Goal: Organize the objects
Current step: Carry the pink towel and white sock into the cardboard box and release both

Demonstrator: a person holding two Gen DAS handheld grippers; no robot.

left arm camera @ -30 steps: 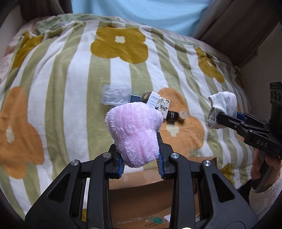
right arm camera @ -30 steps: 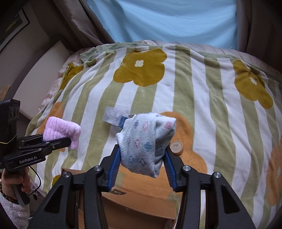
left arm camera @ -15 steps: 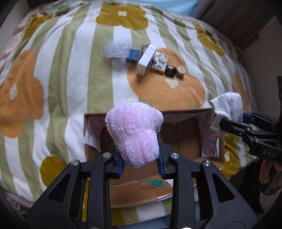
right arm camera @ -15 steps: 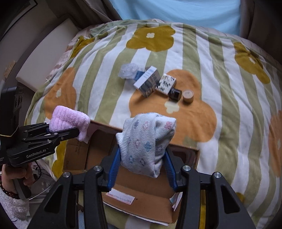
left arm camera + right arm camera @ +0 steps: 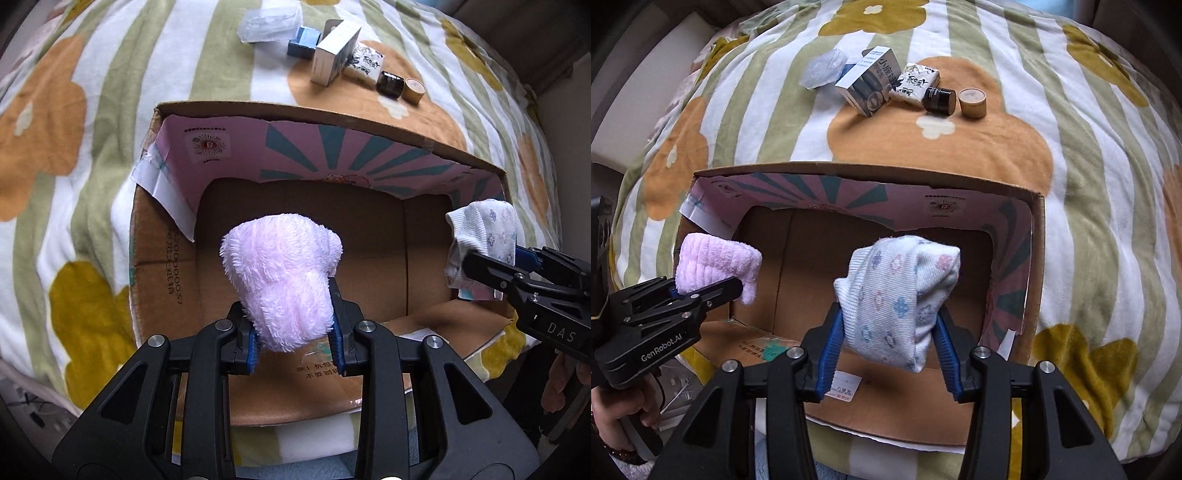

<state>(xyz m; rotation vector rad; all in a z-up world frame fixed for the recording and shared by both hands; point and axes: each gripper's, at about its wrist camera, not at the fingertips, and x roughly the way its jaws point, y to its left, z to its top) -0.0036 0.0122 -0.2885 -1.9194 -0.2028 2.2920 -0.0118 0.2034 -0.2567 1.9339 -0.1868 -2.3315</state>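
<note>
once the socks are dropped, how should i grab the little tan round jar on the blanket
Take the tan round jar across its curved side wall, coming from above. It stands upright with its flat lid up. The dark jar sits close on its left, so line the fingers up front to back rather than left to right, probably.

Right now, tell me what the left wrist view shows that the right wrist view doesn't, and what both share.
Left wrist only: the small blue box behind the white carton, and the DAS label on the right gripper.

Right wrist only: the GenRobot.AI label on the left gripper, and the hand holding it.

Both: the open cardboard box, the pink sock and the flowered sock each clamped in jaws over it, the black jar, the tan cap and the striped blanket.
</note>
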